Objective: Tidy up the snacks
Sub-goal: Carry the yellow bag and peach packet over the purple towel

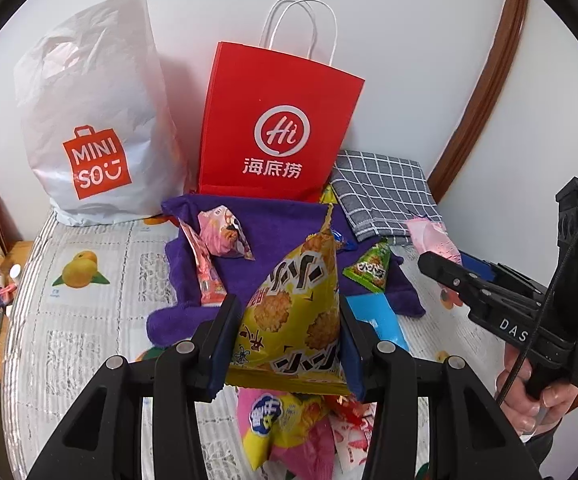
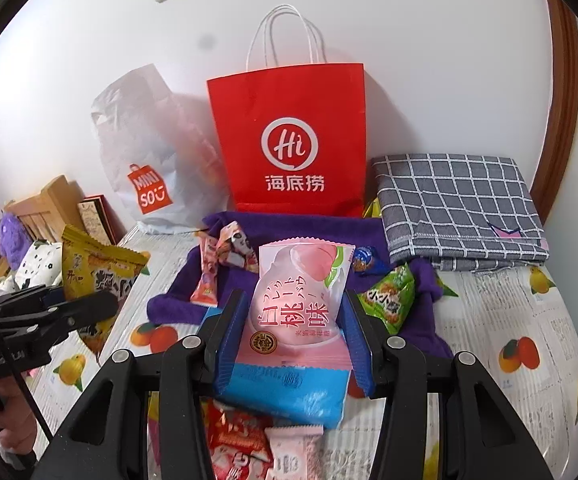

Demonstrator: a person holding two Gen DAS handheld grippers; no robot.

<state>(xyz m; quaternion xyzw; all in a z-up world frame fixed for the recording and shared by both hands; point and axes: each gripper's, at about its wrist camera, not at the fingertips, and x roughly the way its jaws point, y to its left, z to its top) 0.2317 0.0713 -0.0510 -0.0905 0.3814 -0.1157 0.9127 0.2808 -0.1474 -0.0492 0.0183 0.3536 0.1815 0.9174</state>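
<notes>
Both grippers are loaded: the left gripper (image 1: 285, 344) pinches the yellow snack bag (image 1: 295, 304) at lower centre, the right gripper (image 2: 295, 336) pinches the pink peach packet (image 2: 301, 300). Puffy, light, crinkly, probably slippery film, so I'd grip the sealed edges, gently.

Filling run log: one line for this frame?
left gripper: shut on yellow snack bag | right gripper: shut on pink peach packet | red bag: upright
</notes>
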